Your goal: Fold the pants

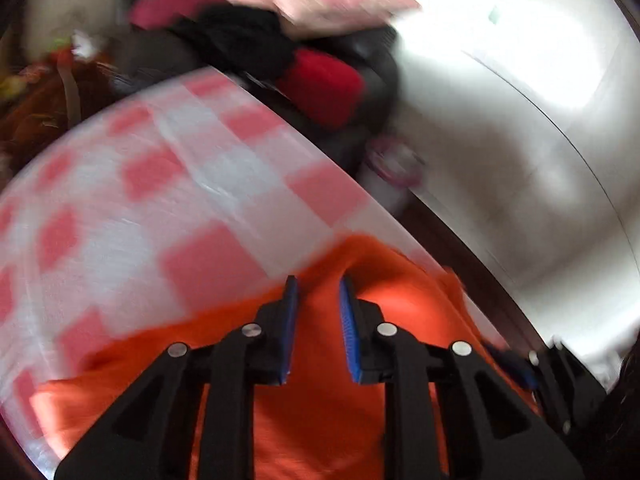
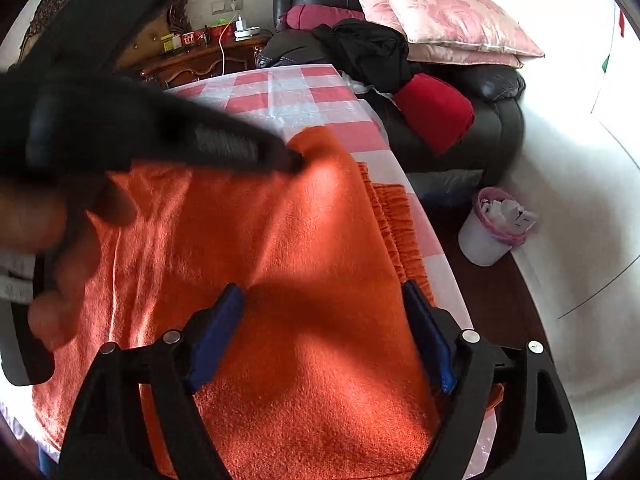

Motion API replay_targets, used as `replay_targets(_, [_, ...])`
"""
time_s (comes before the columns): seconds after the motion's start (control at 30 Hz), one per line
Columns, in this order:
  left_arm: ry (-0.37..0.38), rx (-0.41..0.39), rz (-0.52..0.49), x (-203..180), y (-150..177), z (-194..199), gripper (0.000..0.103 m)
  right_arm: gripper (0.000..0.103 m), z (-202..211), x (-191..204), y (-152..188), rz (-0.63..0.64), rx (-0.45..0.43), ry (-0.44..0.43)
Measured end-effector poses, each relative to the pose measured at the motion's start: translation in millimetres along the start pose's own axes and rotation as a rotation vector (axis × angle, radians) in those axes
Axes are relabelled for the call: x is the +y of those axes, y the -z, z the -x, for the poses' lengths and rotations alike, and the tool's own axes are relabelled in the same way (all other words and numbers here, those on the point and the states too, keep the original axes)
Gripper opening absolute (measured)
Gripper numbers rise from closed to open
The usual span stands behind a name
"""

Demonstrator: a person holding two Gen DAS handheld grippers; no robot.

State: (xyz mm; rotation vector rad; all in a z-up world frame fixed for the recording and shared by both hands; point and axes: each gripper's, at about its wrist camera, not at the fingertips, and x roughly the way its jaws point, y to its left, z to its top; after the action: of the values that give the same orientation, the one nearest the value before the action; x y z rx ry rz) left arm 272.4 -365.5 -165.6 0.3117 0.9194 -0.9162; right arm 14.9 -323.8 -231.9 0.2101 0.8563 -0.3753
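Observation:
The orange pants (image 2: 280,280) lie spread on a table with a red and white checked cloth (image 2: 280,92); their elastic waistband (image 2: 396,224) runs along the table's right edge. My right gripper (image 2: 324,292) is wide open just above the pants near the waistband, holding nothing. My left gripper (image 1: 318,284) has its blue pads (image 1: 290,312) a narrow gap apart with orange cloth (image 1: 320,380) between and under them. From the right wrist view the left gripper (image 2: 296,160) reaches in from the left, its tip at the pants' far corner. The left wrist view is motion-blurred.
A dark leather sofa (image 2: 492,120) stands beyond the table with pink pillows (image 2: 444,16), black clothing (image 2: 372,52) and a red cushion (image 2: 436,112). A white bin with a pink liner (image 2: 488,228) stands on the floor to the right. A wooden sideboard (image 2: 200,56) is at the back left.

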Motion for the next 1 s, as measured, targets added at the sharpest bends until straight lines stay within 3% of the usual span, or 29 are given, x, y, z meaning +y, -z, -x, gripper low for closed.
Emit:
replay_targets(0.1, [-0.062, -0.13, 0.097, 0.4, 17.8, 44.3, 0.022, 0.079, 0.2, 0.9, 1.2, 0.002, -0.007, 0.004])
replay_targets(0.2, [-0.123, -0.17, 0.166, -14.0, 55.8, 71.3, 0.022, 0.08, 0.5, 1.1, 0.7, 0.001, -0.006, 0.002])
replay_targets(0.3, [-0.129, -0.142, 0.217, -28.7, 104.2, 82.7, 0.022, 0.08, 1.6, 1.9, 2.0, 0.006, -0.01, 0.002])
replay_targets(0.4, [-0.185, -0.024, 0.138, -51.9, 151.8, 79.9, 0.022, 0.08, 1.5, 1.9, 2.7, 0.006, -0.01, 0.002])
replay_targets(0.43, [-0.206, -0.028, 0.116, -56.4, 166.0, 83.6, 0.023, 0.08, 1.6, 1.7, 2.8, 0.006, -0.008, 0.001])
replay_targets(0.63, [-0.245, -0.032, 0.096, -63.6, 183.6, 98.1, 0.026, 0.08, 1.6, 1.8, 2.0, 0.013, -0.002, 0.005])
replay_targets(0.7, [-0.241, -0.048, 0.112, -65.8, 182.6, 110.4, 0.042, 0.079, 3.3, -0.4, -0.5, 0.004, 0.01, -0.005])
replay_targets(0.77, [-0.253, -0.1, 0.115, -70.4, 179.9, 128.0, 0.072, 0.078, 10.1, -3.8, -2.8, -0.005, 0.021, -0.008])
replay_targets(0.83, [-0.278, -0.121, 0.114, -76.6, 176.9, 143.3, 0.079, 0.078, 31.2, -10.6, -2.2, -0.035, 0.006, 0.009])
replay_targets(0.9, [-0.252, -0.136, 0.142, -80.1, 176.0, 158.7, 0.085, 0.078, 51.9, -14.8, 2.4, -0.054, 0.012, 0.024])
replay_targets(0.97, [-0.264, -0.145, 0.19, -81.8, 173.3, 169.8, 0.101, 0.079, 72.1, -17.1, 8.4, -0.062, 0.01, 0.035])
replay_targets(1.0, [-0.263, -0.149, 0.206, -83.3, 173.0, 174.3, 0.101, 0.08, 85.0, -18.2, 12.8, -0.059, 0.005, 0.049])
